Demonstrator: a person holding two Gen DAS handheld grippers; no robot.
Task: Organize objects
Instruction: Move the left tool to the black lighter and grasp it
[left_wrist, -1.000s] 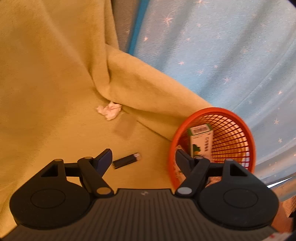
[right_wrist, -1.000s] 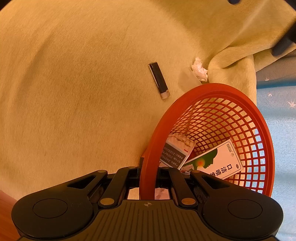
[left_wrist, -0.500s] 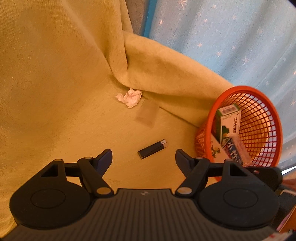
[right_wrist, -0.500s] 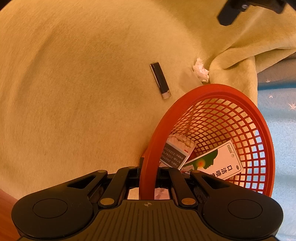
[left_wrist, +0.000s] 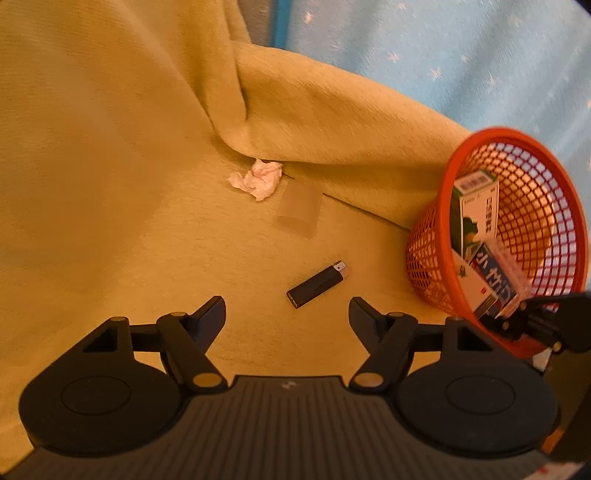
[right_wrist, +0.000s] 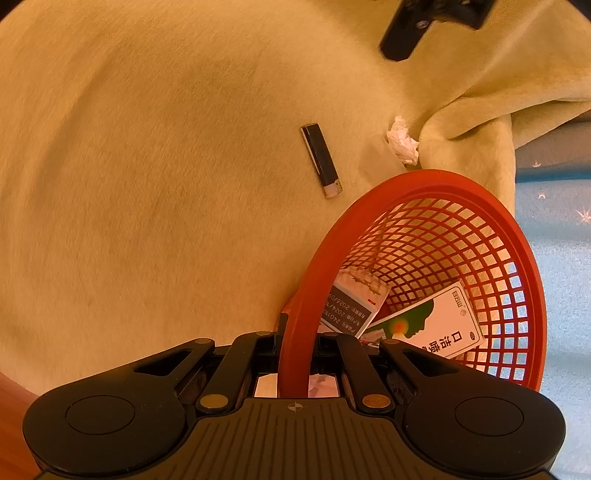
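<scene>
Surface: a yellow-green fleece blanket (left_wrist: 122, 155) spread wide and bunched into a fold at the back; beyond the fold, pale blue star-print fabric (left_wrist: 461, 55). It may be a bed or a sofa, cannot tell which.

Landmark: the red mesh basket (right_wrist: 436, 181), tipped on its side at the blanket's edge, mouth toward the right camera. Right tongs (right_wrist: 297, 347) are pinched tight on its near rim, steadying it.

Inside the basket: a white-and-green medicine box (right_wrist: 436, 328) and a dark printed box (right_wrist: 351, 306) lying against the mesh. Two items sorted, by the look of it.

Outside the basket, all on the blanket:
- a pale, near-translucent flat piece (left_wrist: 299, 210), beyond the lighter, toward the fold. Identity unclear.
- a crumpled white tissue (left_wrist: 258, 179), farthest from the basket, tucked at the foot of the fold.
- a black lighter (left_wrist: 317, 284) with a silver cap, lying flat, near the basket's outer wall but not touching.

Left tongs (left_wrist: 287, 314) spread wide, empty, hovering with the lighter just ahead of the gap.

Judgement: roughly midway. Two boxes in, three loose things left. The lighter looks like the next pick, being nearest both the open tongs and the basket mouth.
</scene>
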